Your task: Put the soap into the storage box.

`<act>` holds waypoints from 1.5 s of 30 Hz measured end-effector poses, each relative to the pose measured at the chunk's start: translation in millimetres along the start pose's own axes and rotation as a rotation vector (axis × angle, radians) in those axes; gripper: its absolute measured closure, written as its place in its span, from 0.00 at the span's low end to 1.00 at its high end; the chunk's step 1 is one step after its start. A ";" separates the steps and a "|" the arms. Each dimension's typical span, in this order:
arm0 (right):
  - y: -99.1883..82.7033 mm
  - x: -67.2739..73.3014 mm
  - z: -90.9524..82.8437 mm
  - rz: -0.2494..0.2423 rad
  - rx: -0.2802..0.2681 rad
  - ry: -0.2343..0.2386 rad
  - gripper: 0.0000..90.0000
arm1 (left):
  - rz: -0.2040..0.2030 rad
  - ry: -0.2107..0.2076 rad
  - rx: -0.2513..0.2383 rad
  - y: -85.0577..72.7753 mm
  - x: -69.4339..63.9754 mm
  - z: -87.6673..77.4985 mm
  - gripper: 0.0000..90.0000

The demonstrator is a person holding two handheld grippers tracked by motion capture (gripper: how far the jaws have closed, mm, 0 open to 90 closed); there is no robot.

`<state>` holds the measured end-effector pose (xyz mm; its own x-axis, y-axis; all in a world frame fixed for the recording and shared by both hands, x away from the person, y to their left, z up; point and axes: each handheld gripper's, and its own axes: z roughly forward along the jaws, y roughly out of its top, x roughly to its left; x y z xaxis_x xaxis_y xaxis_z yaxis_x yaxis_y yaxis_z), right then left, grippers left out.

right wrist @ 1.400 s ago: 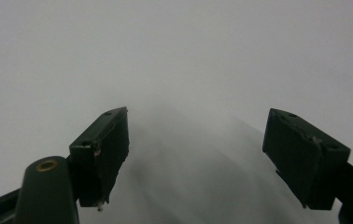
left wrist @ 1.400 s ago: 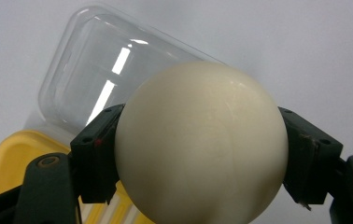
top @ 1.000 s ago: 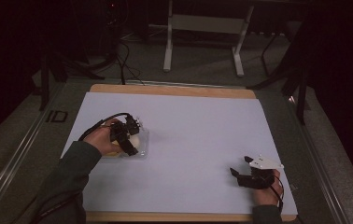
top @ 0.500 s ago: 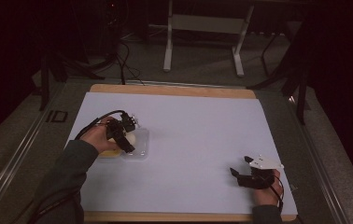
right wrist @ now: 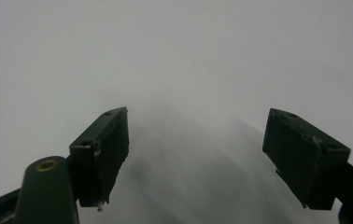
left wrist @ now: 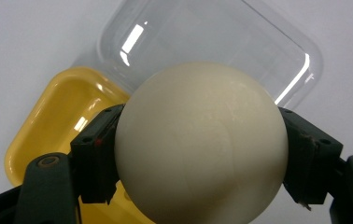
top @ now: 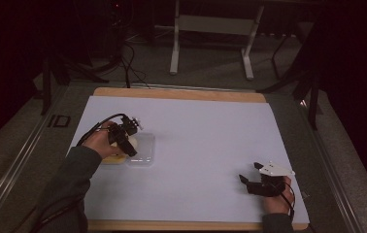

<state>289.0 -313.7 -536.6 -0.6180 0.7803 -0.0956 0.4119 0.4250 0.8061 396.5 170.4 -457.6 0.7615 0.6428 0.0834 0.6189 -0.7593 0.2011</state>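
In the left gripper view a cream ball [left wrist: 200, 140] sits clamped between both black jaws, so my left gripper [left wrist: 198, 158] is shut on it. Below the ball lie a yellow tray [left wrist: 62, 126] and a clear plastic lid [left wrist: 212, 42] that overlaps the tray's far edge. From above, the left gripper [top: 125, 143] hangs over the yellow tray [top: 112, 160] and the clear lid [top: 142, 150] at the table's left. My right gripper [top: 249, 184] rests near the front right edge; its jaws [right wrist: 198, 154] stand wide apart over bare white surface.
A white sheet [top: 201, 141] covers the wooden table [top: 181, 93]. Cables trail from both grippers. Beyond the far edge stand a white frame's legs [top: 210, 39] and dark stands on the floor.
The left hand and gripper with the ball drifted slightly toward the far left over the tray. The right gripper stayed put.
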 end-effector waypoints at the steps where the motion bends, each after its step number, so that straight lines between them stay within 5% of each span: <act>1: 0.0 0.0 0.0 0.000 0.000 0.000 0.25 | -0.011 0.002 -0.001 -0.2 1.1 -0.2 0.28; 20: 0.0 0.1 0.0 0.000 0.000 -0.001 0.25 | -0.209 0.048 0.016 -11.1 25.4 1.8 0.28; 26: 0.0 0.1 0.0 0.000 0.001 -0.001 0.25 | -0.244 0.065 0.017 -14.4 30.9 4.3 0.28; 38: 0.1 0.3 0.1 0.000 0.004 -0.001 0.25 | -0.247 0.067 0.051 -23.8 39.0 9.9 0.28; 45: 0.2 0.3 0.3 -0.002 0.006 -0.001 0.25 | -0.176 0.090 0.048 -29.7 39.5 12.5 0.28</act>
<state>289.0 -313.2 -536.6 -0.6183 0.7798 -0.0980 0.4143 0.4293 0.8025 410.6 217.1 -472.5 0.6221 0.7706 0.1385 0.7508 -0.6373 0.1735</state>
